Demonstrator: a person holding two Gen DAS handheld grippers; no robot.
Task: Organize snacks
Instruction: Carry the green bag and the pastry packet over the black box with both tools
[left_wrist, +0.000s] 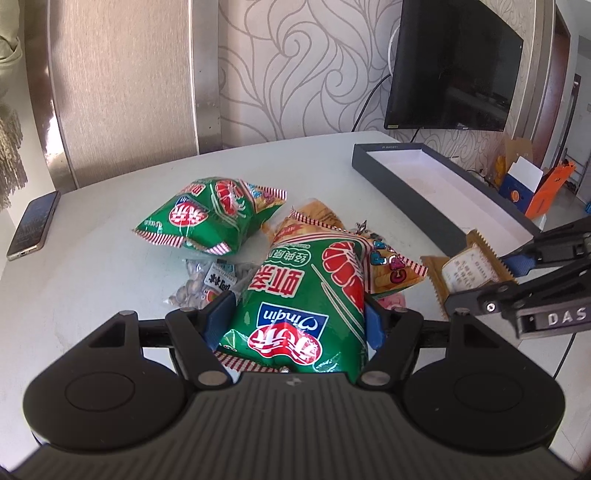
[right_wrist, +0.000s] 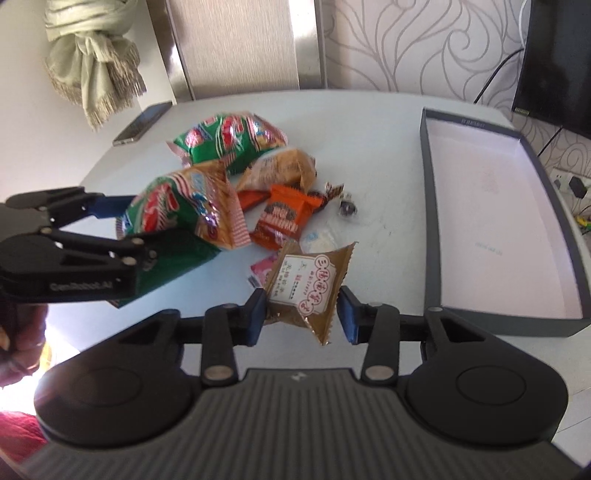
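The left gripper (left_wrist: 295, 317) clamps a puffy green shrimp-chip bag (left_wrist: 299, 306); the right gripper (right_wrist: 301, 314) pinches a brown pastry packet (right_wrist: 306, 288), its right pad barely touching. The packet may slip before reaching the box (right_wrist: 432, 206) just right of it.

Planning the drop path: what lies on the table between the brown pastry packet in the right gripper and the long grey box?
Nothing: bare white table separates brown pastry packet from long grey box in the right wrist view.

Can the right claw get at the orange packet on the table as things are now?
Probably not yet: the right claw is shut on the brown pastry packet. The orange packet itself lies uncovered just beyond it.
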